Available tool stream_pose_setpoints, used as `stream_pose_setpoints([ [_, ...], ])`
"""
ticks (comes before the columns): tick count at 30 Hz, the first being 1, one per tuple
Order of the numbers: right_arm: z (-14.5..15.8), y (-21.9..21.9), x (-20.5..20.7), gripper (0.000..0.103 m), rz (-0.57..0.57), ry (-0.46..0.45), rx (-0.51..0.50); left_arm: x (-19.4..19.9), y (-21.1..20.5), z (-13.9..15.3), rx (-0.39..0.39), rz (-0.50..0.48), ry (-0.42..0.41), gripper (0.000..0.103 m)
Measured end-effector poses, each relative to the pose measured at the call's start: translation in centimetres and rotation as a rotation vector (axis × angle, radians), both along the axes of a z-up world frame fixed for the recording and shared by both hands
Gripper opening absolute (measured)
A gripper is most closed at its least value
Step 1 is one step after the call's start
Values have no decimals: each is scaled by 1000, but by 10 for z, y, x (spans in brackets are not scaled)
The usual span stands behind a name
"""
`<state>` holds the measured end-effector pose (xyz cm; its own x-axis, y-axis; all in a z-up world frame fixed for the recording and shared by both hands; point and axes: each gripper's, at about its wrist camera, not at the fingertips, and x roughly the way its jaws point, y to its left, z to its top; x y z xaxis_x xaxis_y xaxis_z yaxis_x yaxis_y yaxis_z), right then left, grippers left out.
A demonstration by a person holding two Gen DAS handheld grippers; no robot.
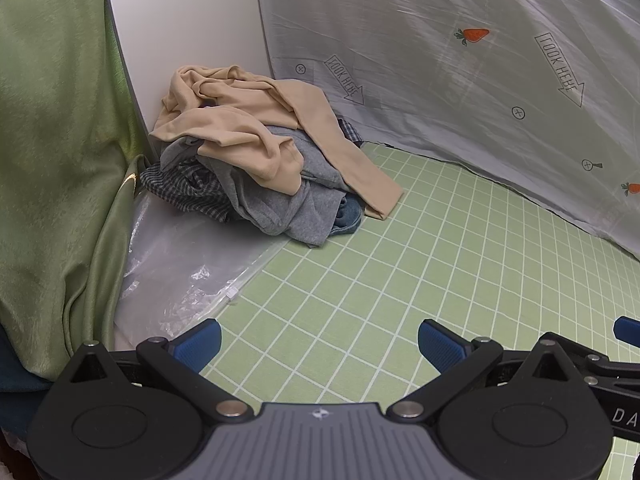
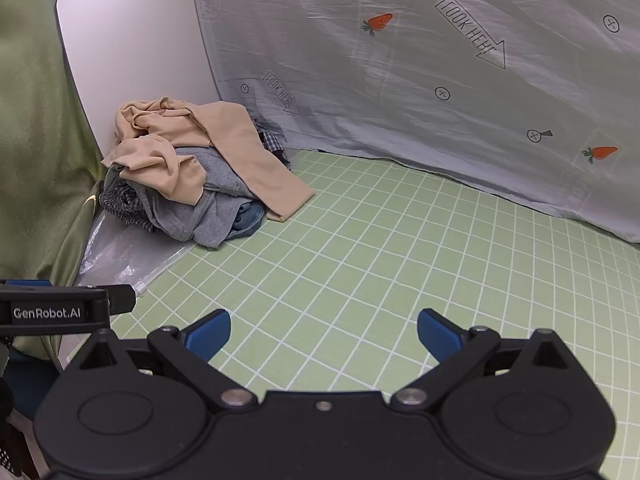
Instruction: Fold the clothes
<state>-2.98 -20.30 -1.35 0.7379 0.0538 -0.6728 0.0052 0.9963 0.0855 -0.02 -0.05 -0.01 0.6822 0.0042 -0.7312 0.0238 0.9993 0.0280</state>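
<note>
A heap of crumpled clothes sits in the far left corner of the green checked mat [image 1: 400, 264] [image 2: 360, 264]. A beige garment [image 1: 248, 128] [image 2: 168, 148] lies on top, one sleeve trailing onto the mat. Under it are a grey garment [image 1: 280, 208] [image 2: 200, 208], a dark checked shirt [image 1: 188, 188] [image 2: 120, 200] and a bit of blue denim [image 1: 348, 216] [image 2: 248, 220]. My left gripper [image 1: 319, 344] hovers open above the mat, well short of the heap, nothing between its blue pads. My right gripper [image 2: 324, 334] is likewise open and empty, beside the left one.
A clear plastic bag [image 1: 180, 264] [image 2: 120, 256] lies flat left of the heap. A white panel [image 1: 180, 20] [image 2: 132, 40] stands behind it. A grey sheet with carrot prints [image 1: 460, 60] [image 2: 400, 80] hangs along the back, a green curtain [image 1: 52, 140] [image 2: 28, 140] on the left.
</note>
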Motion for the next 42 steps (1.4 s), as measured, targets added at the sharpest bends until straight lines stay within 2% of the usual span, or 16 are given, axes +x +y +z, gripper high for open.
stream_pose_setpoints([
  [42,-3,-6,-1,101,-4,7,0,4,-2,-2,-10,4,9,103],
])
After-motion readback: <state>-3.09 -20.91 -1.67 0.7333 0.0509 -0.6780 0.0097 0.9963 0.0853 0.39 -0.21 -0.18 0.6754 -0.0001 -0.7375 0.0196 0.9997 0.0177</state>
